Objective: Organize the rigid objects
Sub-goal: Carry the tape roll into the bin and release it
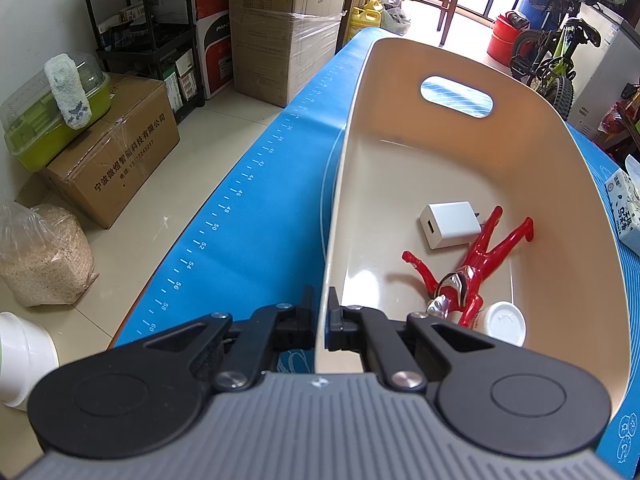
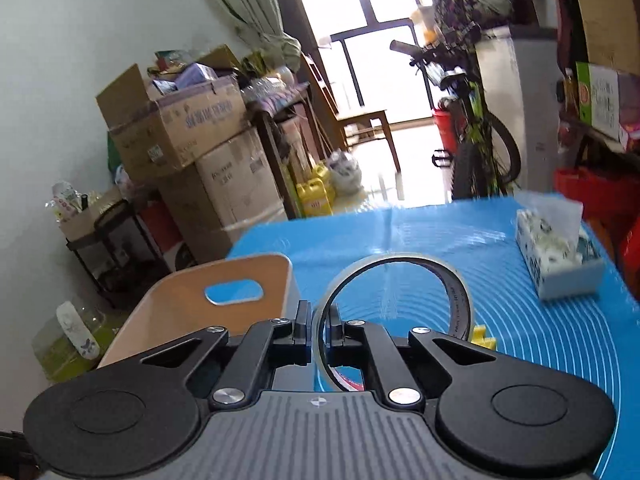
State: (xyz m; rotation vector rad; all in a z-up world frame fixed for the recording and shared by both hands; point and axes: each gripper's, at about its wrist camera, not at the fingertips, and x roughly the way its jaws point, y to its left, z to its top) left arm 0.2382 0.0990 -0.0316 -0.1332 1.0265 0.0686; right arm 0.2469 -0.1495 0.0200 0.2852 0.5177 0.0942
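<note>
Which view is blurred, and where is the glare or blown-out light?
Left wrist view: sharp; fisheye bends the blue mat edge; glare on the bin floor; doorway overexposed. Right wrist view: motion-blurred background, blown-out window, streaky glare on the mat, tape roll fairly clear.

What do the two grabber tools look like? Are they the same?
Yes, they match. The left tool and right tool each have a ribbed grey body with a tiny round crosshair mark, black arms with silver screws, two big round black discs, and short flat black fingers. No cables or sleeves show.
</note>
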